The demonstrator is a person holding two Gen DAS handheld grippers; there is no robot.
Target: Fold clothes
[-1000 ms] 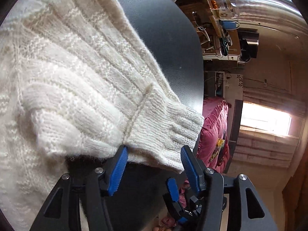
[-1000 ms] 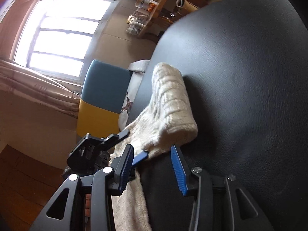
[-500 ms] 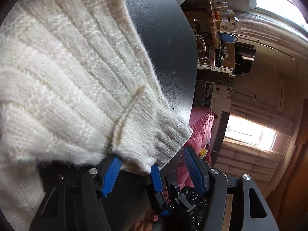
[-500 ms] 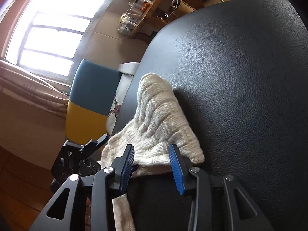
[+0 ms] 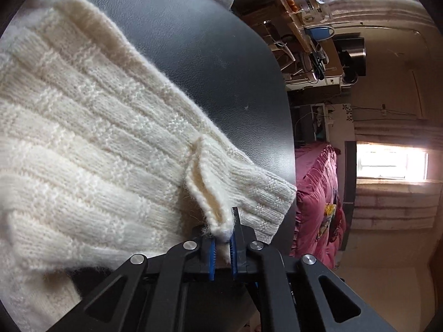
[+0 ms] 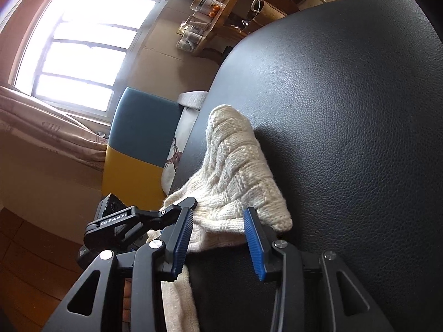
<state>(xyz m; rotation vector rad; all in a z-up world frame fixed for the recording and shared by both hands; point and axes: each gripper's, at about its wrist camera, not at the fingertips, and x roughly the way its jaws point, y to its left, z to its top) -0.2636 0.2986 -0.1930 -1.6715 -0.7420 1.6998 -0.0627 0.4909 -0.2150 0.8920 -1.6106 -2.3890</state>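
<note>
A cream ribbed knit sweater (image 5: 97, 144) lies on a black leather-look surface (image 5: 207, 55). Its sleeve cuff (image 5: 254, 188) points toward the surface's edge. My left gripper (image 5: 221, 238) is closing, and its blue pads pinch a raised fold of the cuff seam. In the right wrist view a bunched part of the sweater (image 6: 238, 171) sits at the surface's edge. My right gripper (image 6: 218, 221) has its jaws apart there; knit lies between the pads and runs on behind the right finger (image 6: 253, 235). The left gripper's black body (image 6: 133, 218) shows just to the left.
The black surface (image 6: 346, 110) stretches wide to the right of the sweater. Beyond its edge stand a blue and yellow chair (image 6: 138, 144) and a cushion (image 6: 180, 149). Pink bedding (image 5: 315, 193) and a cluttered wooden shelf (image 5: 299, 5) lie farther off.
The left jaws, wide apart around the cuff before, have come together on a fold of it, which now stands up. The right gripper has edged closer to the bunched knit, jaws still apart.
</note>
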